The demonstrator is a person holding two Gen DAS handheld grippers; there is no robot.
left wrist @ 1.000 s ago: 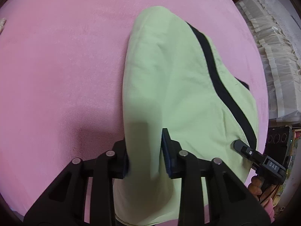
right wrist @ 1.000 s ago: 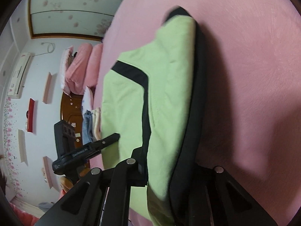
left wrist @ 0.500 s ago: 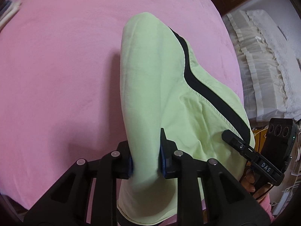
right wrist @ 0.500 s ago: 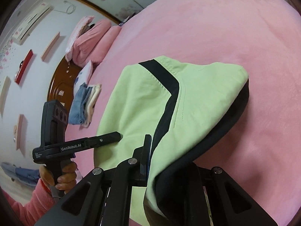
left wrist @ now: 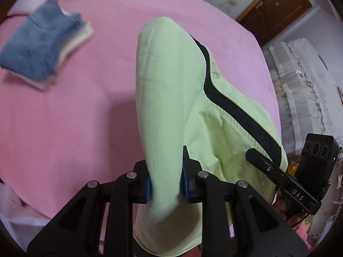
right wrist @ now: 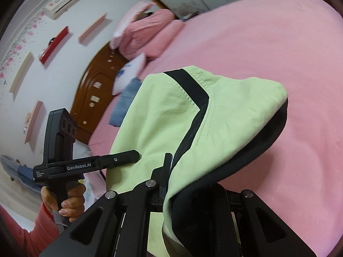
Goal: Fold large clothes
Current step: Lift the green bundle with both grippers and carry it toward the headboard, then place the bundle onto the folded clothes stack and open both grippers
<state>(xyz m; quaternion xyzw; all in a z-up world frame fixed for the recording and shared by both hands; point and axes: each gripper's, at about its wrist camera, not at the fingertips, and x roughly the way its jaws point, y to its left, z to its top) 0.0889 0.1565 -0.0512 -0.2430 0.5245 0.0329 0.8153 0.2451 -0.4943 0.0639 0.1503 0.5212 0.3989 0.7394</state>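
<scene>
pink bed [left wrist: 90, 111], wood headboard [right wrist: 94, 98], wall shelves [right wrist: 54, 45]

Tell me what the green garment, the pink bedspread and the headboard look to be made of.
Green garment: probably woven cotton, matte, with stitched seams and soft creases. Pink bedspread: seems plush fleece or velvet, with a faint nap. Headboard: apparently varnished wood, glossy brown.
</scene>
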